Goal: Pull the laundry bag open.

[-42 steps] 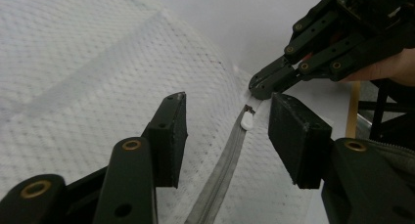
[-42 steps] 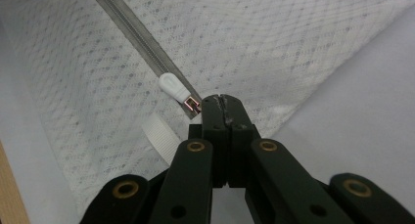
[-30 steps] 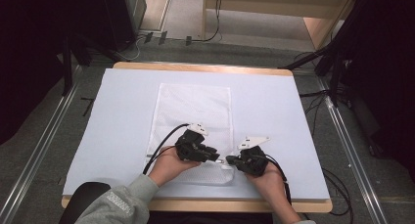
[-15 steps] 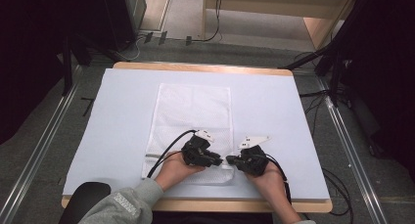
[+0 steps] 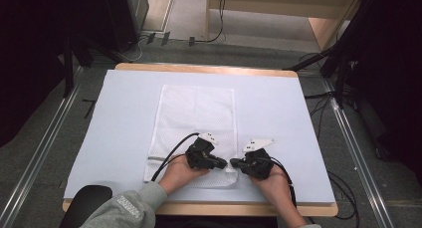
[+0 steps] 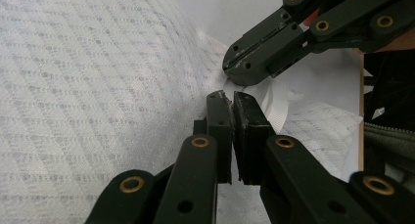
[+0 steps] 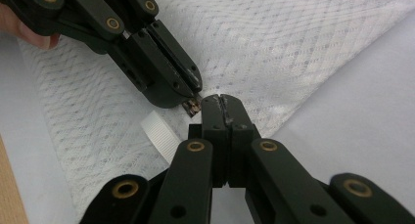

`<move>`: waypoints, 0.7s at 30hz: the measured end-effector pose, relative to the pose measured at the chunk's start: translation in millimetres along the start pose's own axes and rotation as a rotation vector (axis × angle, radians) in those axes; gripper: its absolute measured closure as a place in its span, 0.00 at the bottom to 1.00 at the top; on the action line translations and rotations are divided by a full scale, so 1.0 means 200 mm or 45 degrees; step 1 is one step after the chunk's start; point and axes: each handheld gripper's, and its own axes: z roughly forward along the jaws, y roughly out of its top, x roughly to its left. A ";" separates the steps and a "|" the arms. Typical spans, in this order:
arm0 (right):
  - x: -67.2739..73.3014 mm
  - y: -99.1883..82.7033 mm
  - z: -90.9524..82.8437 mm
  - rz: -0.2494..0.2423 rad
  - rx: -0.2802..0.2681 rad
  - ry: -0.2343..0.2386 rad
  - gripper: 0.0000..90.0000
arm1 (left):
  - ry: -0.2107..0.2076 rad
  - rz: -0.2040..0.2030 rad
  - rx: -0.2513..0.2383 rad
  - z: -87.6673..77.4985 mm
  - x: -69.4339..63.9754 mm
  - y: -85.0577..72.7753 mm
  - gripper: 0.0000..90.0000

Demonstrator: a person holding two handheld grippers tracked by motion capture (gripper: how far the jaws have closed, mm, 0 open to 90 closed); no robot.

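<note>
A white mesh bag (image 5: 196, 113) lies flat on the pale table cover (image 5: 124, 118). Both grippers meet tip to tip at its near right corner. My left gripper (image 5: 222, 164) has just been closing, and in the right gripper view a small brown metal zipper pull (image 7: 194, 106) sits pinched at the tips of the left gripper (image 7: 192, 98). My right gripper (image 7: 222, 101) is shut on the mesh edge of the bag (image 7: 274, 43). In the left gripper view the left gripper (image 6: 230, 98) points at the right gripper (image 6: 244, 72), which clamps the fabric beside a white ribbon tab (image 6: 275, 99).
The wooden table edge (image 5: 209, 208) runs along the near side. A black rounded object (image 5: 84, 203) sits at the near left corner. Cables trail from both grippers (image 5: 169, 156). Metal rails and more cables lie on the floor at both sides.
My left gripper has shifted slightly nearer and to the right, up to the right gripper's tip, and its jaws have closed. The right hand has stayed still.
</note>
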 end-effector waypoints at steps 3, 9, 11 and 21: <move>0.00 -0.01 0.00 -0.029 -0.015 -0.008 1.00 | -0.009 -0.025 0.001 0.00 0.01 0.00 0.97; 0.01 -0.02 0.00 -0.058 -0.027 -0.020 1.00 | -0.043 -0.066 0.023 -0.01 0.02 0.01 0.98; 0.01 -0.02 0.00 -0.062 -0.032 -0.009 1.00 | -0.063 -0.085 0.032 -0.01 0.03 0.01 0.98; 0.00 -0.03 0.00 -0.070 -0.046 0.014 1.00 | -0.084 -0.101 0.065 -0.07 0.06 0.01 0.98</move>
